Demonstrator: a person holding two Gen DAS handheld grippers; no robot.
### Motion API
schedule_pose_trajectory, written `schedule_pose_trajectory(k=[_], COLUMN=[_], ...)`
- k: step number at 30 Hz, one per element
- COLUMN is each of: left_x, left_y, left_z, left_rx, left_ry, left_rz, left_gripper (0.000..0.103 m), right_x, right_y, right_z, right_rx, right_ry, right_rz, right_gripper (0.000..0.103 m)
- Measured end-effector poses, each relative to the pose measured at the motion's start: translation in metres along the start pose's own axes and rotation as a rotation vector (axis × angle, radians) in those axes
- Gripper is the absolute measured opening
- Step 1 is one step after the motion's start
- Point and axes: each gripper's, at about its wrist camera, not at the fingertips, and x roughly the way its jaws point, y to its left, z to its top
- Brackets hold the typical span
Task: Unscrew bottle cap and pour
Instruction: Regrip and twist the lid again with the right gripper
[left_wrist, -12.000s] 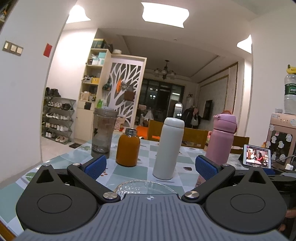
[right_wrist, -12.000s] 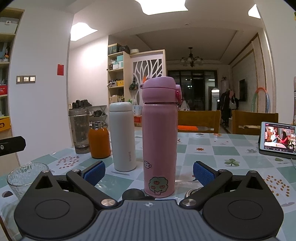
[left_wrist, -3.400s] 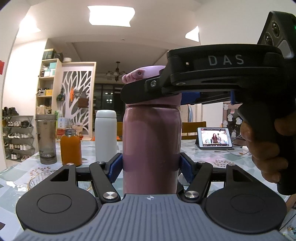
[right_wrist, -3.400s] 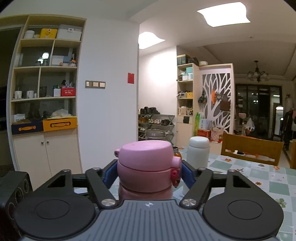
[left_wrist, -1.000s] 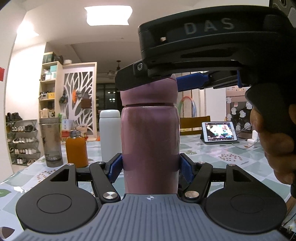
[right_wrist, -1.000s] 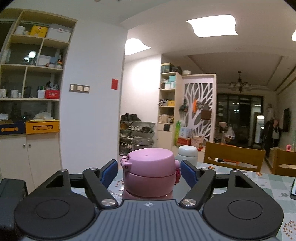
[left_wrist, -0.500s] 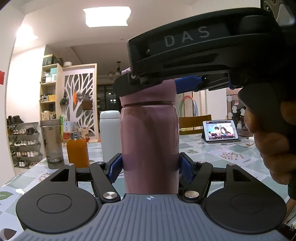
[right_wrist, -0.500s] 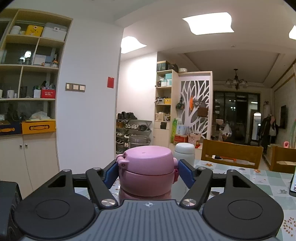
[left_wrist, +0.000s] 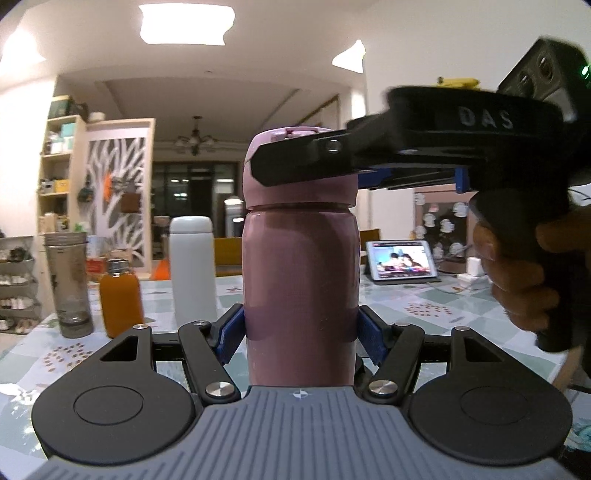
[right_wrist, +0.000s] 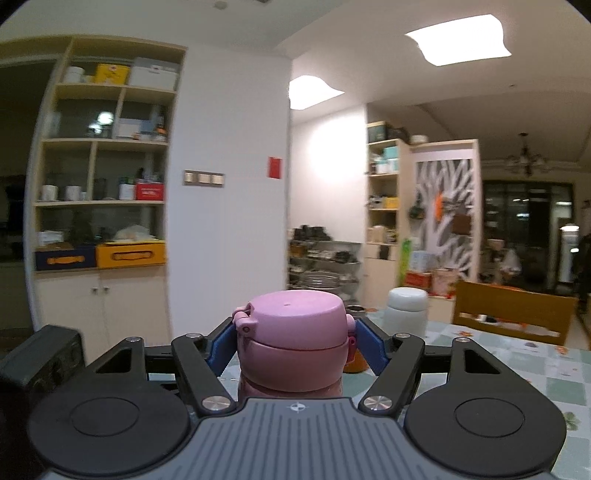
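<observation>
Here, left to right in the left wrist view: a grey translucent tumbler (left_wrist: 67, 282) stands at the far left of the worktop (left_wrist: 436, 306), an orange bottle (left_wrist: 122, 297) just beside it, then a white flask (left_wrist: 192, 269). At centre the pink bottle (left_wrist: 301, 288) stands upright, its lower body clenched between the blue pads (left_wrist: 232, 332) of the left hand-held gripper (left_wrist: 300, 334). The pink cap (left_wrist: 299, 173) is on the bottle. The right hand-held gripper (left_wrist: 354, 162) comes in level from the right at cap height, held by a hand (left_wrist: 532, 273). Behind it a tablet (left_wrist: 400, 260) leans on the worktop with its screen lit.

In the right wrist view the right hand-held gripper (right_wrist: 293, 343) has both blue pads (right_wrist: 219, 345) against the sides of the pink cap (right_wrist: 295, 328); its jaws closed further moments ago onto the cap. The white flask (right_wrist: 406, 312) shows behind to the right, beside a wooden chair back (right_wrist: 513, 310).
</observation>
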Motion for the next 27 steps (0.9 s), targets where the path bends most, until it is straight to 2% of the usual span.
schedule_pose_trajectory(k=[6, 11, 19, 21, 22, 27], left_x=[0.001, 0.001, -0.002, -0.003, -0.003, -0.005], left_y=[0.016, 0.024, 0.02, 0.018, 0.018, 0.008], left_z=[-0.001, -0.004, -0.007, -0.005, -0.004, -0.004], left_rx=[0.012, 0.017, 0.004, -0.002, -0.004, -0.009], left_ry=[0.003, 0.003, -0.003, -0.001, 0.0, 0.002], left_rz=[-0.101, -0.152, -0.13, -0.113, -0.105, -0.05], left_gripper=[0.067, 0.067, 0.067, 0.067, 0.067, 0.067], right_x=[-0.001, -0.003, -0.009, -0.009, -0.01, -0.008], right_y=[-0.025, -0.037, -0.043, -0.042, -0.04, -0.03], right_z=[0.008, 0.014, 0.02, 0.018, 0.019, 0.023], right_rx=[-0.041, -0.045, -0.047, -0.049, -0.049, 0.02], right_ry=[-0.003, -0.011, -0.022, -0.022, -0.024, -0.011], right_rz=[0.158, 0.223, 0.218, 0.21, 0.191, 0.094], right_gripper=[0.071, 0.071, 0.072, 0.076, 0.081, 0.083])
